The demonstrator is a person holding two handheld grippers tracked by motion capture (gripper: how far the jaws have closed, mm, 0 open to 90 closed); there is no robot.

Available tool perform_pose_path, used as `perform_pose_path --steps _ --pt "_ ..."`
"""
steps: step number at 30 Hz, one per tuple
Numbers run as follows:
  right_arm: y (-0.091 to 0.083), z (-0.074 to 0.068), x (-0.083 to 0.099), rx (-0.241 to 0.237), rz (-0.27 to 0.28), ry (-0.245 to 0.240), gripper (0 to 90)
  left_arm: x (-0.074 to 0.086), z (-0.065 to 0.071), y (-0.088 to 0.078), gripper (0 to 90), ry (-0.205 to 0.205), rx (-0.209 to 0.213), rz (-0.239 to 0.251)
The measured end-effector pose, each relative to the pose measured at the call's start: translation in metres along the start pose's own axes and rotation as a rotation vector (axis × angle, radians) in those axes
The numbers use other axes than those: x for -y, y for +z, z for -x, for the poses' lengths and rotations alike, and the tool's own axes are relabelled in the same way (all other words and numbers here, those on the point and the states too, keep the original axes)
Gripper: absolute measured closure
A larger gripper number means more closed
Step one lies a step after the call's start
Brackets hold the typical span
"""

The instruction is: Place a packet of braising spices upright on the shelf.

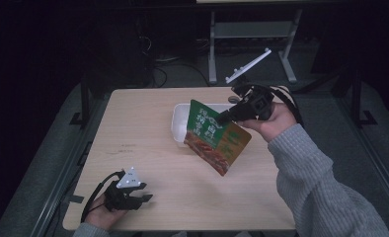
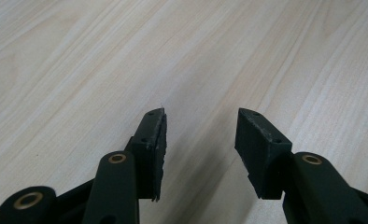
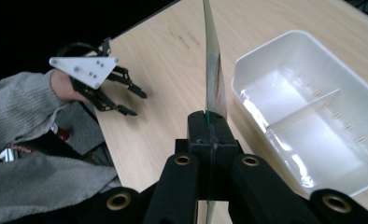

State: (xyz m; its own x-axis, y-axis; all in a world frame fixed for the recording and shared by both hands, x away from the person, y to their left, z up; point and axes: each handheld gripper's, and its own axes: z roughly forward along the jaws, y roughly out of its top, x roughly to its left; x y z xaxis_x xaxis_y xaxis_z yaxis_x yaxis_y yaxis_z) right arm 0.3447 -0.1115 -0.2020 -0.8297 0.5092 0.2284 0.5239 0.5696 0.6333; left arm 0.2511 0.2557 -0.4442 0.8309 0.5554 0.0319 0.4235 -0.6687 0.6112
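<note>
Above the worktop's far right part, a green and orange food pouch (image 1: 216,136) is hanging tilted, its upper edge pinched between the closed jaws of the right gripper (image 1: 223,116). Just behind it, a white divided tray (image 3: 313,116) is sitting near the far edge. Near the front left corner, the left gripper (image 1: 142,193) is resting with jaws apart, holding nothing.

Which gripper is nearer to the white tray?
Right. The right gripper holds the green pouch over the white tray; the left gripper rests open near the table's front left edge, far from it.
</note>
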Motion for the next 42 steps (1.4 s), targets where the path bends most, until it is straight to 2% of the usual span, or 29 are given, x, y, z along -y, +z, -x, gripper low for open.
perform_pose_path --steps 11,15,21,26,35,42 --pt "-0.010 0.010 -0.030 0.048 0.017 0.009 90.0 0.000 0.000 0.000 52.3 -0.005 -0.001 0.000" --pt "-0.010 0.012 -0.047 0.078 0.019 0.008 90.0 0.000 -0.001 -0.001 51.6 -0.006 -0.003 0.001" --pt "-0.003 0.018 -0.060 0.103 0.023 0.018 90.0 0.000 -0.001 -0.001 50.2 -0.007 -0.006 0.004" --pt "0.007 0.029 -0.072 0.127 0.030 0.051 90.0 0.000 -0.002 -0.002 49.3 -0.012 -0.009 0.009" --pt "0.021 0.040 -0.084 0.173 0.030 0.078 90.0 0.000 -0.002 -0.002 48.2 -0.011 -0.009 0.011" --pt "0.030 0.049 -0.088 0.187 0.042 0.105 90.0 0.000 -0.002 -0.002 47.9 -0.009 -0.008 0.011"
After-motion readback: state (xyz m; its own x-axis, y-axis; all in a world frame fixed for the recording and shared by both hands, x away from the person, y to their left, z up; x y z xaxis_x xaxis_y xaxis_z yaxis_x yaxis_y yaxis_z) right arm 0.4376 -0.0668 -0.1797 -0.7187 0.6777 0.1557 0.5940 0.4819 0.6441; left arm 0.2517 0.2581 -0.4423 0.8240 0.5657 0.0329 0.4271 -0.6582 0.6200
